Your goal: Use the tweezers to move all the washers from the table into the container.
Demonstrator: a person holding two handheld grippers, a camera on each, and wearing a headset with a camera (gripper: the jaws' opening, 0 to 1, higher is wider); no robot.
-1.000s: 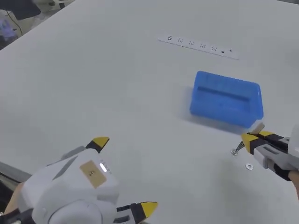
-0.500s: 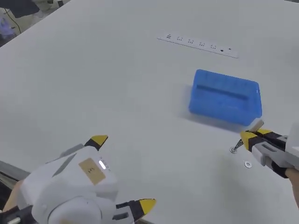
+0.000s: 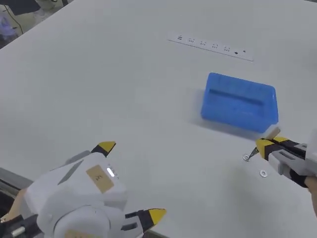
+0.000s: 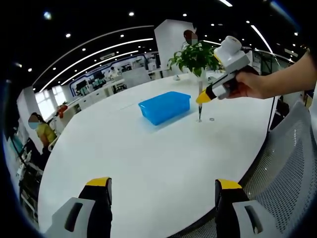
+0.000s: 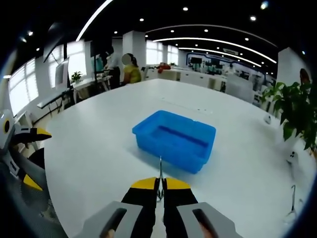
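The tabletop [image 3: 124,99] is evenly lit by ceiling spotlights [image 5: 184,8]; a soft shadow is cast beside the container [image 3: 240,101]; fisheye edges are bent.

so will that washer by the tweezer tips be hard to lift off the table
Probably fiddly: the washer looks thin and lies flat on the smooth table, so it may skate away when nudged. It looks tiny beside the tweezers, so likely very light.

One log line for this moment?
right gripper: shut on tweezers | tweezers tips: by a washer | left gripper: open, holds nothing
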